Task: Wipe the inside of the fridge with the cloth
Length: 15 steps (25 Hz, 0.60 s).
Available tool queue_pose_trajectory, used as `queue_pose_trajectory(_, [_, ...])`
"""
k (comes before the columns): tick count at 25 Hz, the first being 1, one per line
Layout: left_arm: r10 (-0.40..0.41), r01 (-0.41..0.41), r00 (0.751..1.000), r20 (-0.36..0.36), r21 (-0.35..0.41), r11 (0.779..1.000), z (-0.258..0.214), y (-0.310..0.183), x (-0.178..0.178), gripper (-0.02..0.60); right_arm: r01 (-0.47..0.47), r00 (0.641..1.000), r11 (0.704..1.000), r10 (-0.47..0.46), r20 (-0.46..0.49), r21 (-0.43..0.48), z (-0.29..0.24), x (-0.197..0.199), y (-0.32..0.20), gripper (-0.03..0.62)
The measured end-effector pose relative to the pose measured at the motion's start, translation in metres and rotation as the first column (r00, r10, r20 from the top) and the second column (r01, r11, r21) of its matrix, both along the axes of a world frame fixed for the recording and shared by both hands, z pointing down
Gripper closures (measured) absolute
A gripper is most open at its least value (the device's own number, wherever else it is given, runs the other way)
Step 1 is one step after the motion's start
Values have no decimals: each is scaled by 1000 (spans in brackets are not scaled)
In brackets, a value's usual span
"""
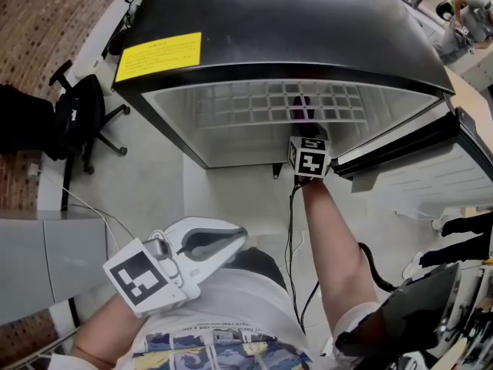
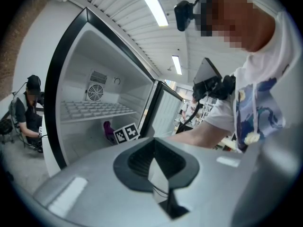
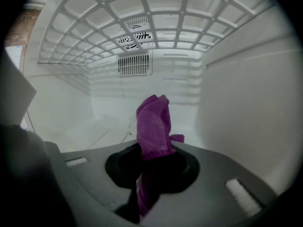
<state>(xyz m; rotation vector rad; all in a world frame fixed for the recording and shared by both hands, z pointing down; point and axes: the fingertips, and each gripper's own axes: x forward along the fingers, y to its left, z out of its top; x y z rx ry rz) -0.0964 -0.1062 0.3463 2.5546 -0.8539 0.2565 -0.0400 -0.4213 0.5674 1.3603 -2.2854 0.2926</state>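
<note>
A black mini fridge (image 1: pixel 293 21) stands open with a white inside. My right gripper (image 3: pixel 151 167) reaches in under the wire shelf (image 3: pixel 142 13) and is shut on a purple cloth (image 3: pixel 152 122), which sticks up between its jaws, close to the right wall. In the head view the cloth (image 1: pixel 302 112) shows through the shelf (image 1: pixel 246 102), just beyond the gripper's marker cube (image 1: pixel 310 159). My left gripper (image 1: pixel 235 241) hangs outside, near my torso, shut with nothing in it. From the left gripper view (image 2: pixel 154 167) the cloth (image 2: pixel 108 126) lies below the shelf.
The fridge door (image 1: pixel 416 160) swings open to the right. A black office chair (image 1: pixel 81 122) stands left of the fridge, and a seated person (image 2: pixel 28 112) is there too. Cables (image 1: pixel 293 237) trail on the floor in front. A vent grille (image 3: pixel 135 64) is on the back wall.
</note>
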Motion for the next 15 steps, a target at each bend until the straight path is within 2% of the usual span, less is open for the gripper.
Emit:
queue_pose_trajectory(7, [-40, 41, 999, -15, 11, 999, -5, 7, -12, 575, 33, 999, 999, -33, -14, -23, 4, -22, 10, 540])
queue_pose_trajectory(15, [-49, 49, 999, -11, 20, 999, -7, 17, -17, 575, 91, 996, 995, -92, -13, -37, 6, -51, 24, 540])
